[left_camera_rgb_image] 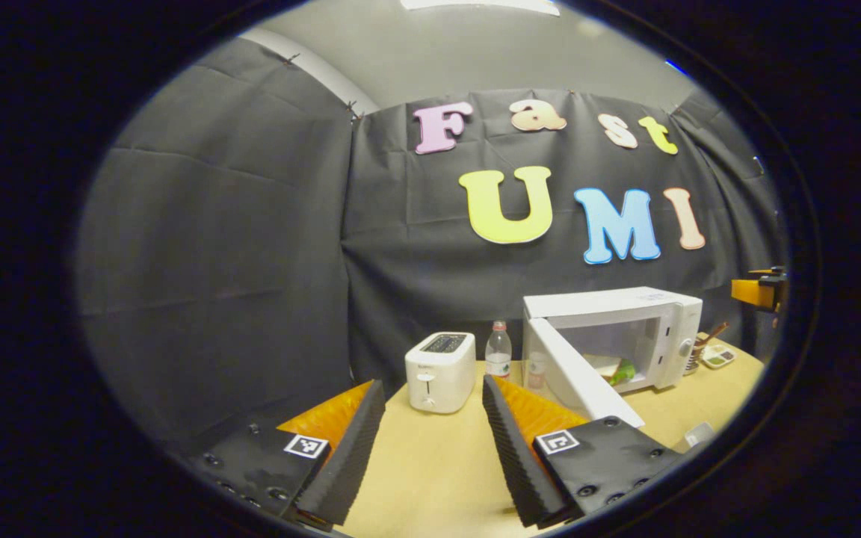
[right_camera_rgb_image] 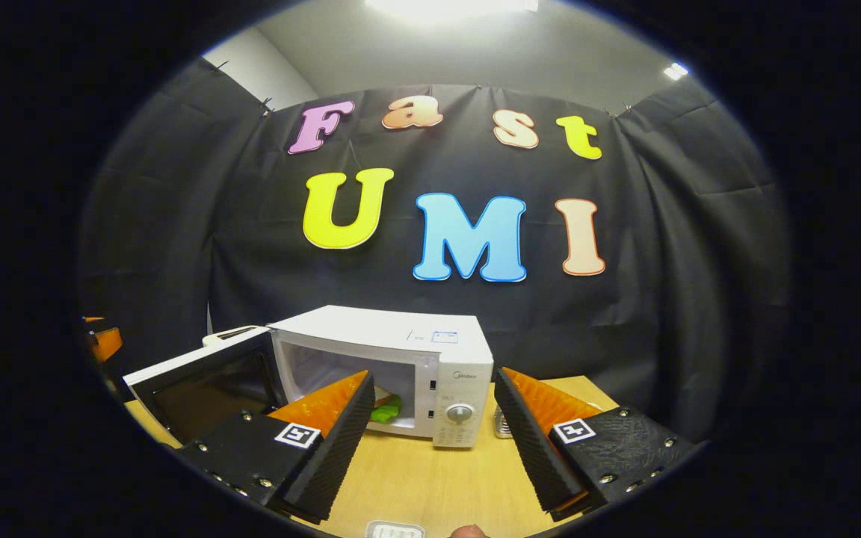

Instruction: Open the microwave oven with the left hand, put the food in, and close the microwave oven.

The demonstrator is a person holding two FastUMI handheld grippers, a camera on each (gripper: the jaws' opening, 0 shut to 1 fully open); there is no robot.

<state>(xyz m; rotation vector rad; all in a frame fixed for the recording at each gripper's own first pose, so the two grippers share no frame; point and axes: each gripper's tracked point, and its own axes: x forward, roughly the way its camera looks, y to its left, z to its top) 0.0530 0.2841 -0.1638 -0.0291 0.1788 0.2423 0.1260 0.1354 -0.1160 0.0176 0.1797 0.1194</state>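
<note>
Microwave point(left_camera_rgb_image: 610, 336): door point(left_camera_rgb_image: 576, 377) open, food point(left_camera_rgb_image: 623, 370) inside; both grippers point(left_camera_rgb_image: 430, 418) point(right_camera_rgb_image: 434, 415) spread, holding nothing; left should push door's outer edge squarely until latched.

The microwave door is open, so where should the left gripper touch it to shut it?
Probably push rather than pinch: the microwave door swings out wide on its left hinge, food already inside. Come from the toaster side with the left gripper and press the door's outer face near its free edge, farthest from the hinge.
</note>
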